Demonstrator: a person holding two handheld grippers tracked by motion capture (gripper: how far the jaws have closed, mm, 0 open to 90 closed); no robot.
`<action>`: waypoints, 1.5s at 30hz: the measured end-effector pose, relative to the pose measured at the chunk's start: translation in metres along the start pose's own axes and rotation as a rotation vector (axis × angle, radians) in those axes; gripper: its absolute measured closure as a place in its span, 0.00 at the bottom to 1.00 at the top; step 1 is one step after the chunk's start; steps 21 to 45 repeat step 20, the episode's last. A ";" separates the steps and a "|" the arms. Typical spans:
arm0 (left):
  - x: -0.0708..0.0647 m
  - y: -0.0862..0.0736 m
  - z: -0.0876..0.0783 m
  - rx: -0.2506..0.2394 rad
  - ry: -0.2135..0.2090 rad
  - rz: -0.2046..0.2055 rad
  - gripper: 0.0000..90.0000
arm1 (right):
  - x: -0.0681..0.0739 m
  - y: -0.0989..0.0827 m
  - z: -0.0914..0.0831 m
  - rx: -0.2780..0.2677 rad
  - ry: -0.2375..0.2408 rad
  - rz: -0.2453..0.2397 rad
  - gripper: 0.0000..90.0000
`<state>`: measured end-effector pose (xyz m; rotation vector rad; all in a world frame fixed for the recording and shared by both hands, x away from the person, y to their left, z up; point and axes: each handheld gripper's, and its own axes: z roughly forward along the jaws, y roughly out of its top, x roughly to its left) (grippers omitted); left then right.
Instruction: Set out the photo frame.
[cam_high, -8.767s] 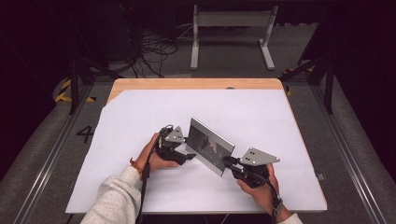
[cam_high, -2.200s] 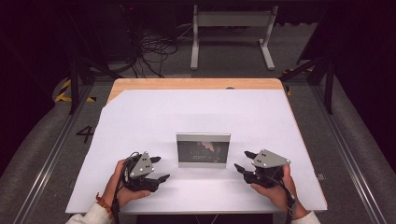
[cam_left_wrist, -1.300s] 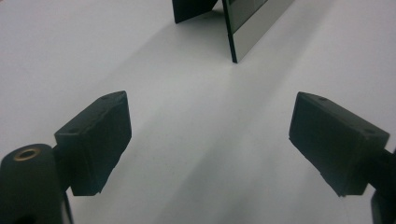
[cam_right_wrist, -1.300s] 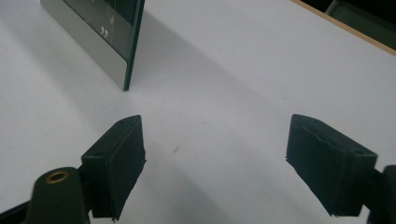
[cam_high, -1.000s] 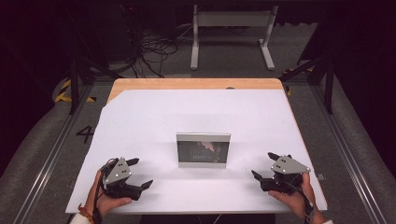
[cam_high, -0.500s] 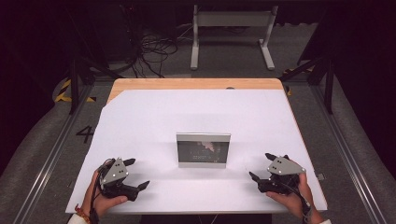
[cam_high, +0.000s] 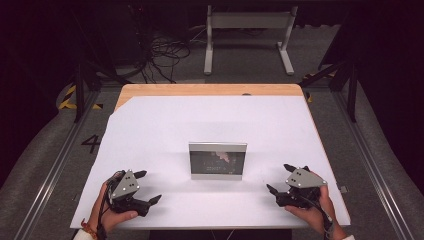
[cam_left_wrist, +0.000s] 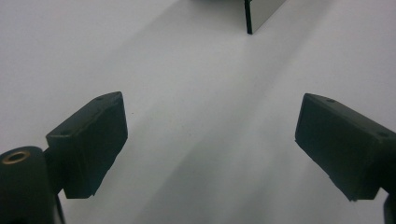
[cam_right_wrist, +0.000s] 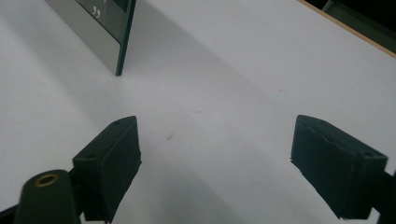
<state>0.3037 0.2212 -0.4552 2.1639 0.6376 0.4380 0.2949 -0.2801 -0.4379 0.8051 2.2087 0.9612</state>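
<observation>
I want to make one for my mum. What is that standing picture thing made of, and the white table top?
The picture frame looks like smooth silvery metal or plastic with a shiny glass front: it shows dark reflections. Its edge looks dark and thin. The table seems covered in matte white sheet, paper or plastic, over pale wood showing at the far edge.

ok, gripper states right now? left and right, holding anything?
Left gripper: open, holding nothing, resting on the table, apart from the picture frame.
Right gripper: open, holding nothing, also apart from the frame.
</observation>
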 end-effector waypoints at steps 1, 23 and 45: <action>0.000 0.000 0.000 0.000 0.000 0.000 0.11 | 0.000 0.000 0.000 0.000 0.000 0.000 0.18; 0.001 0.001 0.000 -0.005 0.018 -0.021 0.11 | 0.000 -0.001 0.001 -0.001 0.005 0.008 0.18; 0.001 0.001 0.000 -0.005 0.018 -0.021 0.11 | 0.000 -0.001 0.001 -0.001 0.005 0.008 0.18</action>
